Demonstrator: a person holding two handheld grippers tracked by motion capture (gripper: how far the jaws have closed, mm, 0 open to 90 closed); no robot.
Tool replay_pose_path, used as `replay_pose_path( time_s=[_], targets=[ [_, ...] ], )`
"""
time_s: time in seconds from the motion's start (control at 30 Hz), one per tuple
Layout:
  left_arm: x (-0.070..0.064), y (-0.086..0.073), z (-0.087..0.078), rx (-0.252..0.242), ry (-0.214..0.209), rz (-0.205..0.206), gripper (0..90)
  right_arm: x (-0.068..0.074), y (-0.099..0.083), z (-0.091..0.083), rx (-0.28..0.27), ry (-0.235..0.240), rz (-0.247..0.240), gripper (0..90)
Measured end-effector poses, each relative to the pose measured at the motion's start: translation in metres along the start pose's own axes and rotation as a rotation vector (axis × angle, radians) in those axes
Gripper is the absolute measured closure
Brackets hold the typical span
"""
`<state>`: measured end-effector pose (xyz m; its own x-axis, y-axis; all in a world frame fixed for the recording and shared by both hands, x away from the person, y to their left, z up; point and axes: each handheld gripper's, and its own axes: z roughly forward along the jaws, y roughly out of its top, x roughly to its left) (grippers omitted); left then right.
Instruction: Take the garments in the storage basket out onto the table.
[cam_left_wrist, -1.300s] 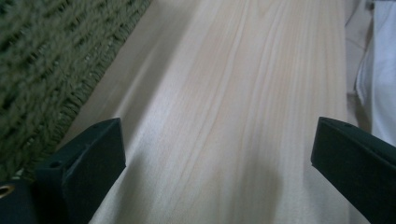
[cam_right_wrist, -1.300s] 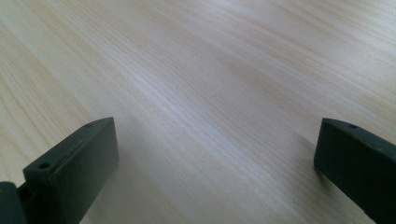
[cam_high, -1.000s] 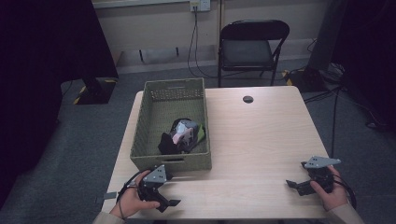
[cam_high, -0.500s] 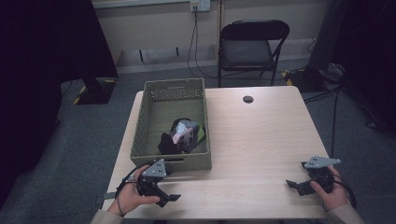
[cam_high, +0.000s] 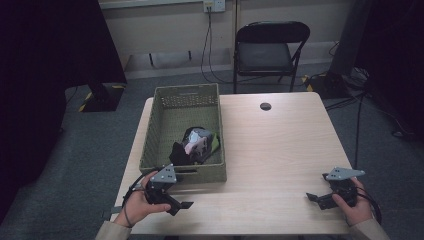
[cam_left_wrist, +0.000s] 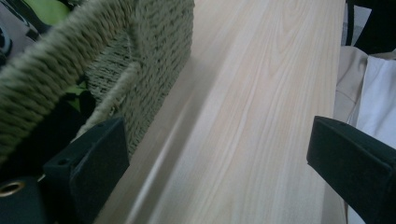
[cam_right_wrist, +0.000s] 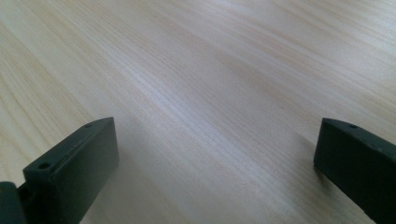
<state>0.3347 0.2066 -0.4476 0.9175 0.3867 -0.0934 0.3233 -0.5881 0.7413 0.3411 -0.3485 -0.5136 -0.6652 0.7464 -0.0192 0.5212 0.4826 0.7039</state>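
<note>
Basket (cam_left_wrist: 154, 56) weave beside left tool (cam_left_wrist: 219, 158)

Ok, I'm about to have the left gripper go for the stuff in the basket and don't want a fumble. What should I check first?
1. Left gripper open: ok, its jaws stand wide apart in the left gripper view.
2. Left gripper empty: ok, only the light wooden table lies between the jaws.
3. Left gripper close to the green woven basket: ok, it sits at the near wall.
4. Dark and pale bundle reachable: ok, it lies in the near half of the basket.
5. What the bundle is made of: cannot tell.
6. Right gripper out of the way: ok, open and empty at the table's far right.
</note>
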Motion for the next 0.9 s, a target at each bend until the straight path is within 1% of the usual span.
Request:
replay_pose_path(
  time_s=[0.23, 0.33, 0.43, 0.67, 0.8, 0.87, 0.9],
  targets=[
    [0.002, 0.014, -0.007, -0.018, 0.012, -0.007, 5.4, 0.000, 0.000, 0.000, 0.000, 0.000, 0.000, 0.0],
    [0.003, 0.017, -0.008, 0.001, 0.003, -0.025, 5.9, 0.000, 0.000, 0.000, 0.000, 0.000, 0.000, 0.0],
    [0.004, 0.019, -0.009, 0.010, -0.004, -0.028, 6.1, 0.000, 0.000, 0.000, 0.000, 0.000, 0.001, 0.0],
    [0.001, 0.026, -0.019, -0.014, -0.010, -0.011, 5.7, 0.000, 0.000, 0.000, 0.000, 0.000, 0.000, 0.0],
    [0.000, 0.037, -0.029, -0.015, -0.017, 0.007, 5.3, 0.000, 0.000, 0.000, 0.000, 0.000, 0.000, 0.0],
    [0.000, 0.043, -0.034, -0.017, -0.018, 0.009, 5.2, 0.000, 0.000, 0.000, 0.000, 0.000, 0.001, 0.0],
    [0.000, 0.043, -0.034, -0.017, -0.018, 0.009, 5.2, 0.000, 0.000, 0.000, 0.000, 0.000, 0.001, 0.0]
  ],
)
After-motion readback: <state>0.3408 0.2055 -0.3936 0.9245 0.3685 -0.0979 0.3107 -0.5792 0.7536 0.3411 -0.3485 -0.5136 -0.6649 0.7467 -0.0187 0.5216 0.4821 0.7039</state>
